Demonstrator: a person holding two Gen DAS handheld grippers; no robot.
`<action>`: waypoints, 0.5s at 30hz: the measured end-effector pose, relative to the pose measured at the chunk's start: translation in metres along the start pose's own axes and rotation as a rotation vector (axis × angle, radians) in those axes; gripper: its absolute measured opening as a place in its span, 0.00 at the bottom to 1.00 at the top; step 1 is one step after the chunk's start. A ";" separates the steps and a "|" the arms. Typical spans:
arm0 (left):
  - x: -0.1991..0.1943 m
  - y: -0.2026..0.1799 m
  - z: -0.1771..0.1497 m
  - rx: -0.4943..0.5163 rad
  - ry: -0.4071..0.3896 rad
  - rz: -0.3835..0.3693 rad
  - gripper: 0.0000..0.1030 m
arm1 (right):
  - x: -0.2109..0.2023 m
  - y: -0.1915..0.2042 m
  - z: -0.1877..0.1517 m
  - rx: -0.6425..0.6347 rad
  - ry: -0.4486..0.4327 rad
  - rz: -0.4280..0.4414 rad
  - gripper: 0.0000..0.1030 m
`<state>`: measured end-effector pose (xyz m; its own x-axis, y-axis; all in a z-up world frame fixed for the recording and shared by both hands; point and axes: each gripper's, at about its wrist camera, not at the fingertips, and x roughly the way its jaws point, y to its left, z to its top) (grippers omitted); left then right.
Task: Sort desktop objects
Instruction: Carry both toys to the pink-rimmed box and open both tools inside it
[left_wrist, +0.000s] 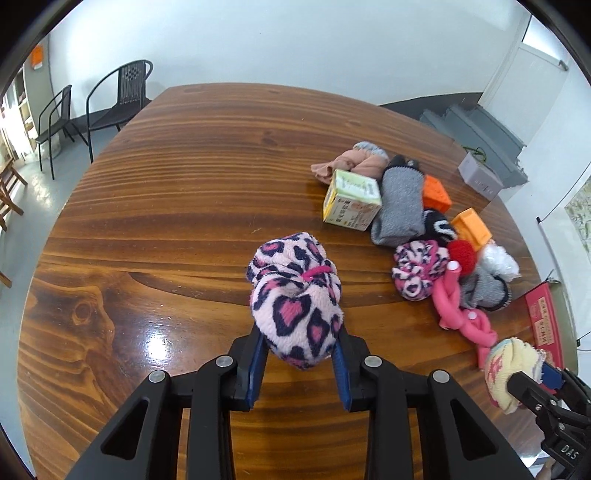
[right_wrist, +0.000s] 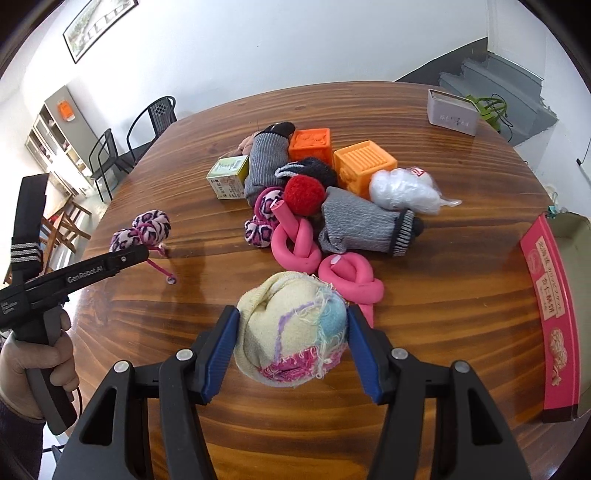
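My left gripper is shut on a pink leopard-print sock bundle, held just above the wooden table. In the right wrist view that bundle shows at the left, with a pink string hanging down to the table. My right gripper is shut on a cream rolled sock with pink and blue threads; it also shows at the lower right of the left wrist view as the cream sock. A pile sits beyond: a second leopard bundle, pink foam tubes, a red pompom, grey socks.
The pile also holds two orange cubes, a small green carton, a white plastic wad and a tan cloth. A red box lies at the right edge, a grey tin far right. Chairs stand beyond the table.
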<state>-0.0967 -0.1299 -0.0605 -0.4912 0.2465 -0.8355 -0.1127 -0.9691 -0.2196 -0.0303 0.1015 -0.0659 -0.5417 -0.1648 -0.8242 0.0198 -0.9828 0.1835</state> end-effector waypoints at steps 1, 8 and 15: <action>-0.006 -0.004 0.000 0.005 -0.009 -0.001 0.32 | -0.003 -0.002 0.000 0.003 -0.004 0.002 0.61; -0.038 -0.039 -0.004 0.039 -0.045 -0.030 0.32 | -0.032 -0.031 -0.003 0.036 -0.046 -0.004 0.61; -0.060 -0.109 -0.014 0.114 -0.059 -0.097 0.32 | -0.069 -0.083 -0.005 0.079 -0.110 -0.045 0.61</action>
<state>-0.0425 -0.0393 0.0067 -0.5230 0.3407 -0.7813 -0.2577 -0.9370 -0.2360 0.0097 0.1945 -0.0270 -0.6298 -0.1063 -0.7695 -0.0703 -0.9787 0.1928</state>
